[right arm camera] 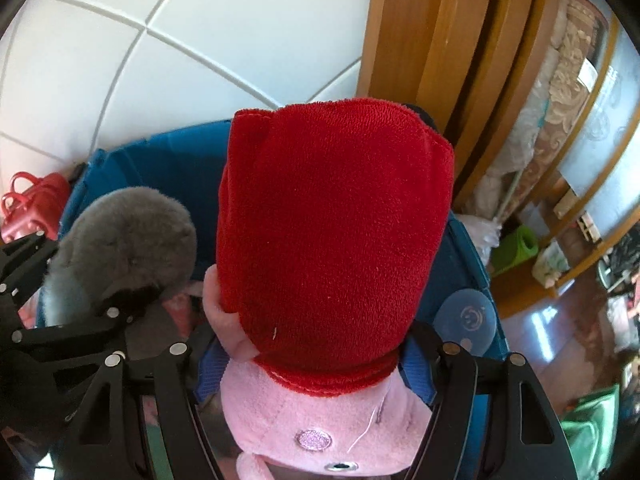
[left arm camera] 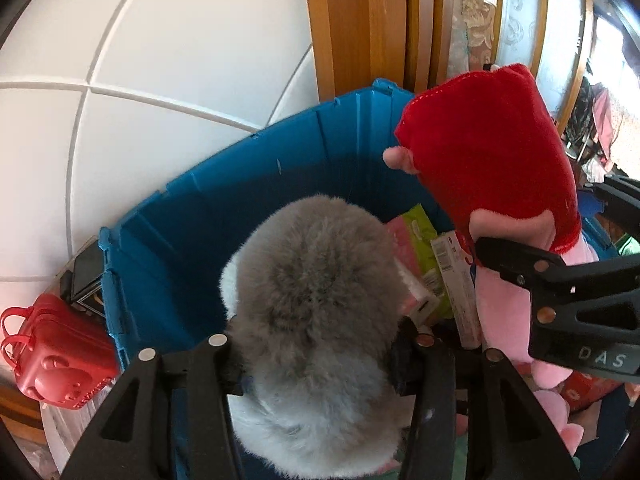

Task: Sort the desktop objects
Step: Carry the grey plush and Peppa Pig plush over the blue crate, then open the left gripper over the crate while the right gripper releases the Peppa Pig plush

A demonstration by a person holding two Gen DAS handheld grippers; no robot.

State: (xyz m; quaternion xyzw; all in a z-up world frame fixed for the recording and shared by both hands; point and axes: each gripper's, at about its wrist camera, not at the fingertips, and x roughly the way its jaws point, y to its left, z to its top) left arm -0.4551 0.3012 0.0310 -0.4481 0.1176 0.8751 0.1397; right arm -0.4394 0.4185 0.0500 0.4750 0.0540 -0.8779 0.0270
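Observation:
A grey fluffy plush toy [left arm camera: 316,288] sits squeezed between the fingers of my left gripper [left arm camera: 316,360], over the open blue plastic bin [left arm camera: 200,200]. To its right, my right gripper [left arm camera: 568,228] is shut on a pink plush toy in a red dress [left arm camera: 488,152], also over the bin. In the right wrist view, the pink toy [right arm camera: 332,220] fills the middle between the blue-padded fingers of my right gripper [right arm camera: 316,360]. The grey toy [right arm camera: 124,236] and my left gripper [right arm camera: 72,280] are at the left. The bin's wall [right arm camera: 160,160] shows behind them.
Pink and green packets [left arm camera: 416,240] and a flat box [left arm camera: 452,280] lie inside the bin. A small red toy suitcase [left arm camera: 52,360] stands left of the bin, against a white tiled wall. A wooden door frame [left arm camera: 360,20] rises behind the bin. A blue round disc [right arm camera: 466,320] rests at the bin's right edge.

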